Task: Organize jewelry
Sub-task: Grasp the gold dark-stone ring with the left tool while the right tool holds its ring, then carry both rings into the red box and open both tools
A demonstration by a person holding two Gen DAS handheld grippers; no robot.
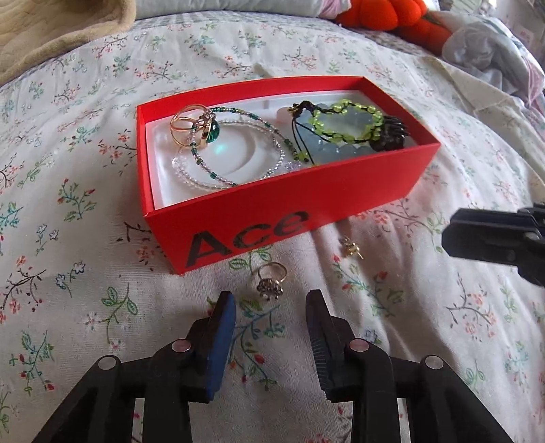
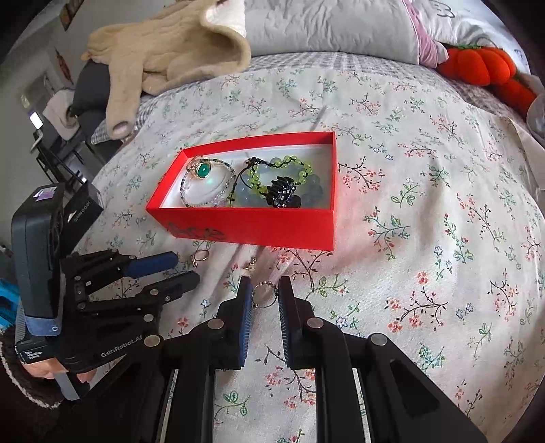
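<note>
A red box [image 1: 238, 225] printed "Ace" lies on the flowered bedspread. In it are a gold ring with a green stone [image 1: 204, 131], clear and green beaded bracelets [image 1: 218, 160], a lime bead bracelet [image 1: 344, 122] and a black hair claw [image 1: 391, 134]. In front of the box lie a ring with a dark cluster [image 1: 270, 283] and a small gold earring [image 1: 352, 247]. My left gripper [image 1: 270, 301] stands open just short of that ring, nothing between its fingers. My right gripper [image 2: 265, 289] is shut on a thin beaded ring [image 2: 264, 294], held above the cover.
A beige blanket [image 2: 163, 51] and grey pillows [image 2: 323, 24] lie at the back, and orange plush pumpkins [image 2: 483, 66] at the far right. The bed's left edge drops to dark furniture [image 2: 51, 146]. A hand [image 2: 51, 371] holds the left gripper [image 2: 187, 269].
</note>
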